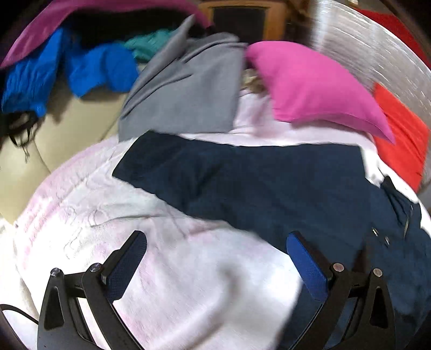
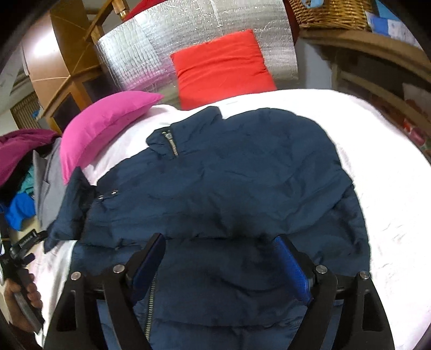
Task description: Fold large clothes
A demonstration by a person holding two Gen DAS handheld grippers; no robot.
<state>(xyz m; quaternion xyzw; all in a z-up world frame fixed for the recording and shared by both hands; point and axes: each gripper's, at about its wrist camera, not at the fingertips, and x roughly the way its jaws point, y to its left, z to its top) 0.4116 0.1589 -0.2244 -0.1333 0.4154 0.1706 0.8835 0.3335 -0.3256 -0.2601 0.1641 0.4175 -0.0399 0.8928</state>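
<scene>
Across frame centre, navy jacket lies on the white bedspread, body partly doubled, one sleeve (left view) stretched out unfolded. I've got left gripper and right gripper both spread, holding nothing.

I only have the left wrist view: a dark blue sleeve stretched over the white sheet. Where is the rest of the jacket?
Observer: The jacket body lies spread flat on the bed sheet, directly under the open right tongs.
Operator: Is the zipper done up?
Observer: At the collar the zipper looks closed; lower down it is partly hidden.
Operator: Anything beyond the red pillow?
Observer: Yes, the red pillow leans on a silver foil panel, and a wicker basket sits on a shelf to its right.
</scene>
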